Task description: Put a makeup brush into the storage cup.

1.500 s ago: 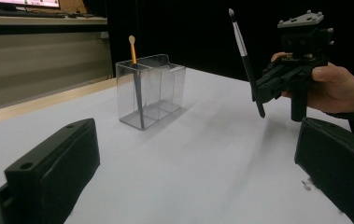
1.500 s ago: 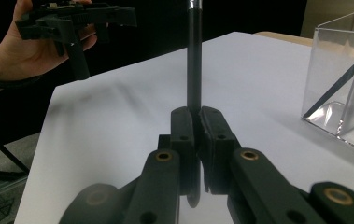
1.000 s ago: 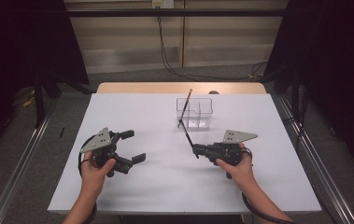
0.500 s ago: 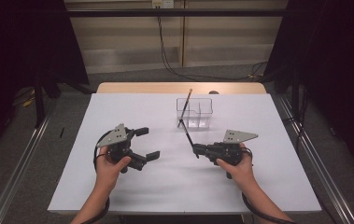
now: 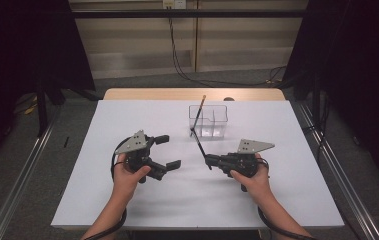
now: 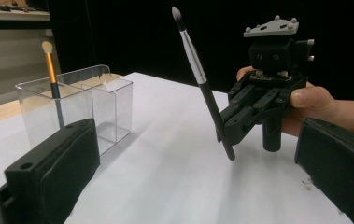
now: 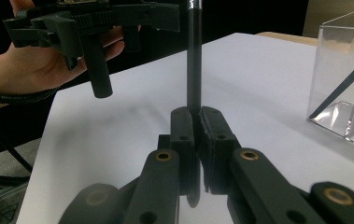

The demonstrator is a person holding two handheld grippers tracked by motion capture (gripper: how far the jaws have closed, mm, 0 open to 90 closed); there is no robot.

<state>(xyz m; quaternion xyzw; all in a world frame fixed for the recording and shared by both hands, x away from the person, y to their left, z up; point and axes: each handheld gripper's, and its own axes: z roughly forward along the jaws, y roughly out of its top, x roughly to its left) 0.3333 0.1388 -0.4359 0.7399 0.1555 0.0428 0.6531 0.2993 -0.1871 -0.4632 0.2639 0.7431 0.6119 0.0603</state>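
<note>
My right gripper (image 5: 209, 161) is shut on the lower handle of a black makeup brush (image 5: 200, 146), held near upright with its bristles up. In the right gripper view the jaws (image 7: 194, 122) pinch the black handle (image 7: 194, 56). My left gripper (image 5: 170, 151) stands open and empty on the white table (image 5: 127, 115), to the left of the brush. Its own view shows wide jaws (image 6: 198, 140) facing the brush (image 6: 201, 84) and the right gripper (image 6: 254, 112). A clear divided container (image 5: 208, 121) behind holds an orange-handled brush (image 5: 200, 110).
The container (image 6: 95, 105) sits left of the held brush in the left gripper view, with the orange-handled brush (image 6: 51, 63) in its end compartment. A wooden strip (image 5: 192, 93) borders the table's far edge. Dark curtains and metal rails flank the table.
The left hand has carried its open gripper to the right, closer to the held brush. The right gripper and the brush have stayed where they were.
</note>
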